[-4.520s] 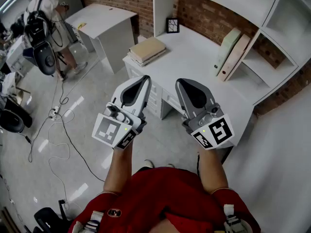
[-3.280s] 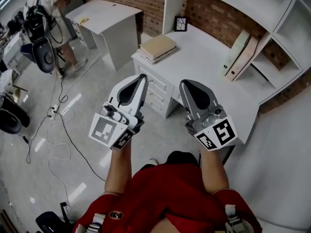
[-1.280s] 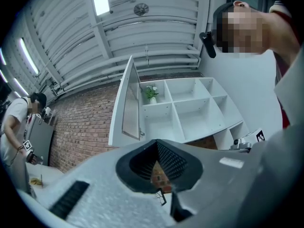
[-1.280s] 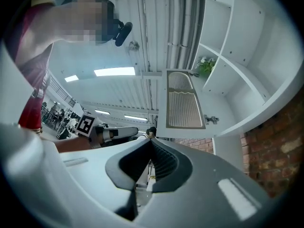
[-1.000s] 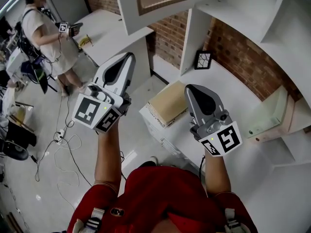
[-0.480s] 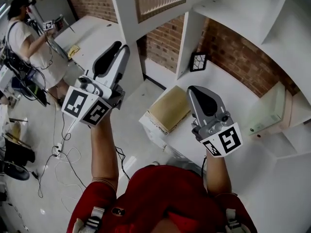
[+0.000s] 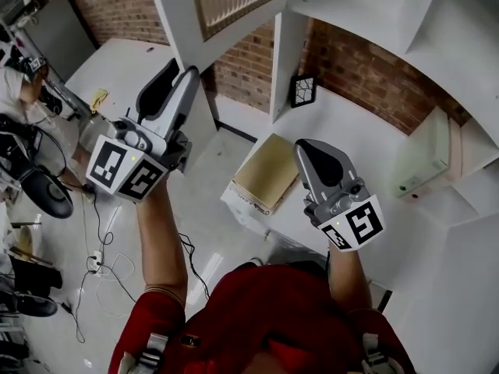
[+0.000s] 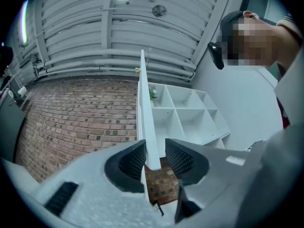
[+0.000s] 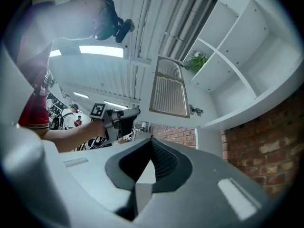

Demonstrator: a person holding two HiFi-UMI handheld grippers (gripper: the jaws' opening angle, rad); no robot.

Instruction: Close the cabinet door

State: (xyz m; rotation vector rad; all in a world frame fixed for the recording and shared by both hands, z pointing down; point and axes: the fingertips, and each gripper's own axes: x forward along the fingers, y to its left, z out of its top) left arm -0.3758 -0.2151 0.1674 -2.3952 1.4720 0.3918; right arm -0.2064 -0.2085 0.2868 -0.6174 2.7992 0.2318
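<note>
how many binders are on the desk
2. A pale green binder stands at the desk's right end, under the shelves; a tan binder leans against its far side. Others could be hidden beneath the shelves.

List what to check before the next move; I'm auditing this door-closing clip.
1. The cabinet door is open and needs closing: ok.
2. Door's edge sits between the jaws of the left gripper: ok.
3. Those jaws clamp the edge: not ok, they stand apart.
4. The right gripper is out of the door's way: ok, shut, empty, low over the desk.
5. Swing path toward the shelves is clear: cannot tell.
</note>
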